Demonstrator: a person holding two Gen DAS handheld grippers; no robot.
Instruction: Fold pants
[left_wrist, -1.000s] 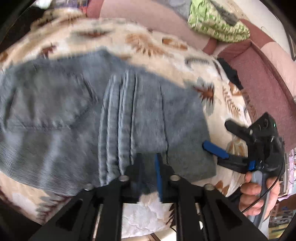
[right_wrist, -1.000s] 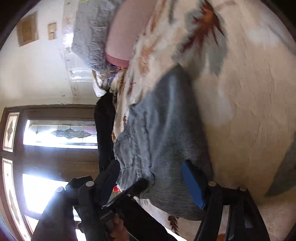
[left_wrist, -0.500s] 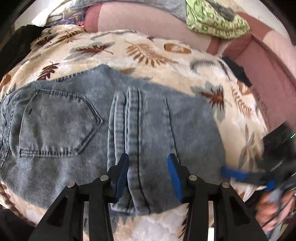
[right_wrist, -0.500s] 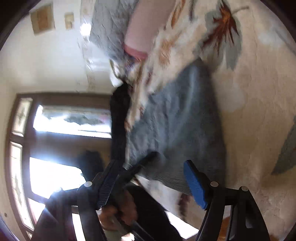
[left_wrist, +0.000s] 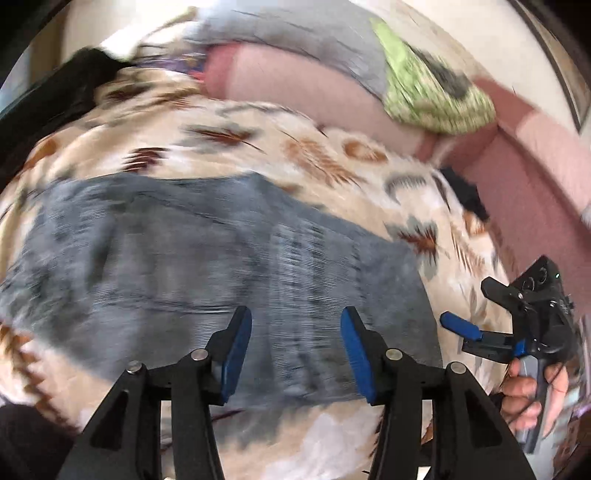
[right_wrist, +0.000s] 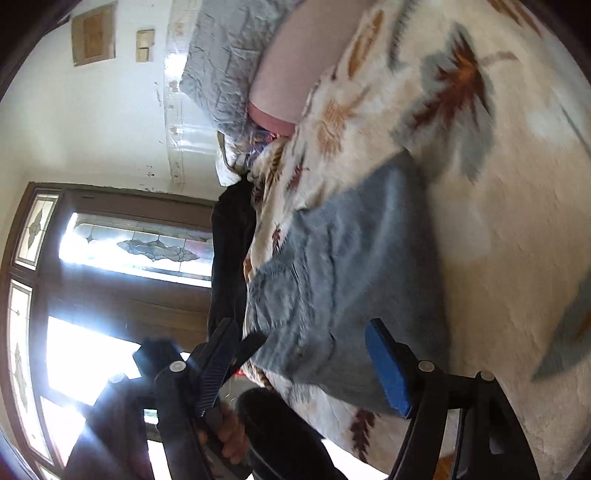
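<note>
The blue-grey jeans (left_wrist: 221, 266) lie folded flat on a cream blanket with a leaf print (left_wrist: 314, 155); they also show in the right wrist view (right_wrist: 343, 280). My left gripper (left_wrist: 295, 350) is open and empty, held just above the near edge of the jeans. My right gripper (right_wrist: 299, 365) is open and empty, off the right end of the jeans; it shows in the left wrist view (left_wrist: 476, 314) beside the blanket's right edge. The left wrist view is blurred by motion.
A pink sofa back (left_wrist: 314, 85) runs behind the blanket, with a green patterned cloth (left_wrist: 432, 96) and a grey cover (left_wrist: 306, 33) on it. A dark garment (left_wrist: 70, 85) lies at the far left. A stained-glass door (right_wrist: 110, 258) stands beyond the sofa's end.
My left gripper opened, let go of the jeans' fold and pulled back and up. The jeans now lie flat. My right gripper stayed open beside their right end.
</note>
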